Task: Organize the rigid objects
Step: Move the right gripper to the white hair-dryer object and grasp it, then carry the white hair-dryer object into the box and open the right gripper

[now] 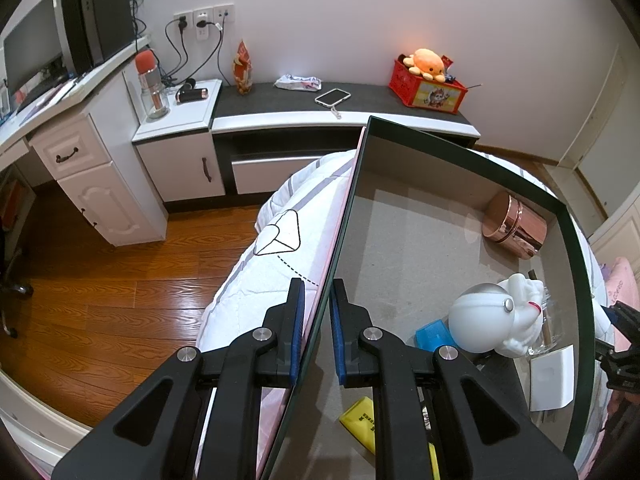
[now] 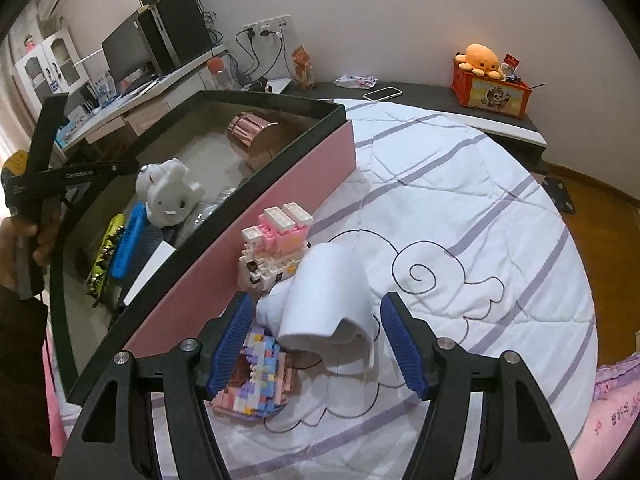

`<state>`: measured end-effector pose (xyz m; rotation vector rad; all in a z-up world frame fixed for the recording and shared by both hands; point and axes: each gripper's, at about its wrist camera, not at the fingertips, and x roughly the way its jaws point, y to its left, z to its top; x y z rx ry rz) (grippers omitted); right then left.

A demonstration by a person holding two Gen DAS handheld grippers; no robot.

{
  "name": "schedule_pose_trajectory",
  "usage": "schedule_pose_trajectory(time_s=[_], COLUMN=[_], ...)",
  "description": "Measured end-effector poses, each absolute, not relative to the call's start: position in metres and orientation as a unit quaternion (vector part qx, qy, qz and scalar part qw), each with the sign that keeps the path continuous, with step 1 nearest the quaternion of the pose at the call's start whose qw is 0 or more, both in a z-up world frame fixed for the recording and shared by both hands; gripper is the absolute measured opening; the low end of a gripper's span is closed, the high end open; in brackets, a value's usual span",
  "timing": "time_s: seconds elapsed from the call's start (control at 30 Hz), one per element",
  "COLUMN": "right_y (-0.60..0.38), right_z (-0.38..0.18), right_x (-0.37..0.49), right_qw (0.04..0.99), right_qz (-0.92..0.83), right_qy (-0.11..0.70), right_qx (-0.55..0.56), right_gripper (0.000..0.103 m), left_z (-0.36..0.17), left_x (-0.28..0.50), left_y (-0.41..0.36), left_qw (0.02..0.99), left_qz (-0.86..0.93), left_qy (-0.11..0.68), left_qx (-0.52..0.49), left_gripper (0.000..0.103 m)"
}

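Observation:
A shallow box with a dark green rim [image 1: 576, 280] and a pink outer wall [image 2: 248, 216] lies on the bed. My left gripper [image 1: 318, 286] is shut on its near side wall. Inside lie a rose-gold tin [image 1: 514, 230], a white astronaut figure [image 1: 492, 320], a blue item [image 1: 432, 334] and a yellow item [image 1: 360, 418]. My right gripper [image 2: 316, 304] is open, its fingers either side of a white curved object [image 2: 332, 292] on the quilt without touching it. Two block models rest beside the box: a pink-and-white one [image 2: 276, 240] and a pastel one [image 2: 256, 372].
The white quilt [image 2: 460, 208] with purple stripes covers the bed. Behind it runs a low dark-topped cabinet [image 1: 360, 100] with a phone [image 1: 332, 97] and a red crate [image 1: 428, 88] topped by an orange plush octopus. A white desk [image 1: 80, 136] and the wooden floor [image 1: 120, 288] lie to the left.

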<state>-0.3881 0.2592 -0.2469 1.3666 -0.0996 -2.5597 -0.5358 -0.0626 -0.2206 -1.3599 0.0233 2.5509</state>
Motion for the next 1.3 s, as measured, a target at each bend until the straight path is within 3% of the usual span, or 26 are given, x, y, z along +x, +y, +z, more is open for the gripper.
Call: schedule_pose_trajectory(time_s=[0.13,1.3], right_y=[0.261,0.262], right_z=[-0.251,-0.187], right_x=[-0.388,-0.418], right_qw=[0.126,0.076], right_qz=[-0.876,-0.925], right_qy=[-0.036,-0.014], right_qx=[0.463,0.372], right_gripper=[0.064,0.064], left_z=[-0.221,-0.220], left_x=[-0.536,-0.539], left_y=[-0.063,-0.059], left_qw=[0.125,0.129], left_qz=[0.876,0.876], left_qy=[0.009,0.019], left_qx=[-0.467,-0.465], left_gripper=[0.012,0.013])
